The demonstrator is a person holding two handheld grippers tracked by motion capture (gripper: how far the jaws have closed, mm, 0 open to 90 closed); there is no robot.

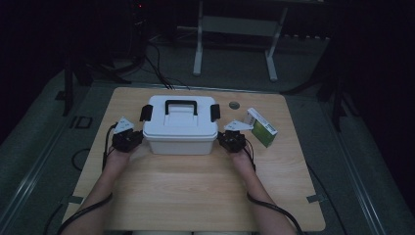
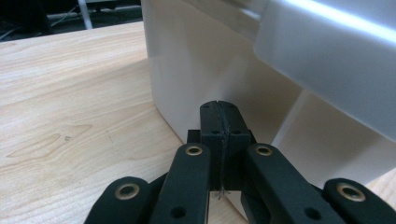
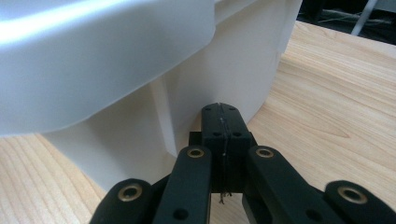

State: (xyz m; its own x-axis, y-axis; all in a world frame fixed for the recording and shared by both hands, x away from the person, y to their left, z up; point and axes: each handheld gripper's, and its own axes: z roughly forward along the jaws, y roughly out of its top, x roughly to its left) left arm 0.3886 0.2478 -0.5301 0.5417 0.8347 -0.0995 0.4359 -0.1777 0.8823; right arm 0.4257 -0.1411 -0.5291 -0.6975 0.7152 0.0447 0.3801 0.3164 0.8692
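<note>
A white plastic storage box [image 1: 180, 126] with a black handle and black side latches stands in the middle of the wooden table [image 1: 195, 186]. My left gripper [image 1: 137, 137] is at the box's left front corner, jaws shut and empty, tips close to the white wall [image 2: 196, 60] under the lid's rim. My right gripper [image 1: 223, 138] is at the right front corner, also shut on nothing, with its tips [image 3: 219, 112] near the box wall [image 3: 224, 70]. I cannot tell if either gripper touches the box.
A green and white carton [image 1: 261, 127] lies just right of the right gripper. A small round grey disc [image 1: 234, 105] sits on the table behind the box. A white frame [image 1: 235, 29] stands on the dark floor beyond the table. Cables trail from both grippers.
</note>
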